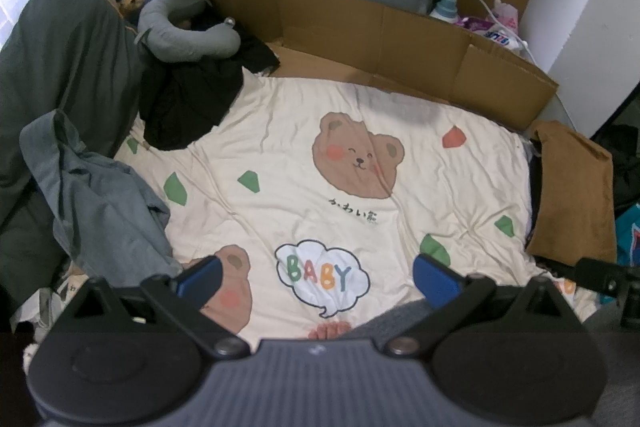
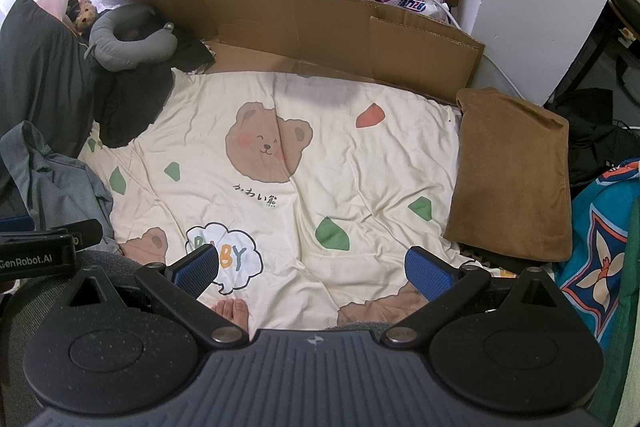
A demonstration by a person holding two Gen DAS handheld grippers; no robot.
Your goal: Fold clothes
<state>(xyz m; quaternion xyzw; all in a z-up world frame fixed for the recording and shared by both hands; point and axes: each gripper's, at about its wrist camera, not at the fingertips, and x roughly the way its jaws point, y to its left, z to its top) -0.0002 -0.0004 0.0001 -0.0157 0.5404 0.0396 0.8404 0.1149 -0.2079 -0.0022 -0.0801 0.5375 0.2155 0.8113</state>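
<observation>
Nothing picked yet, both sets of jaws spread empty over the bedsheet [image 1: 420, 115].
Next: reach the grey garment [image 1: 100, 203] at nine o'clock.

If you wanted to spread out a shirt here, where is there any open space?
The middle of the cream bear-print blanket is bare, between the folded brown cloth on the right and the crumpled grey-blue garment on the left. The far left corner is crowded with black clothing and a grey neck pillow.
</observation>
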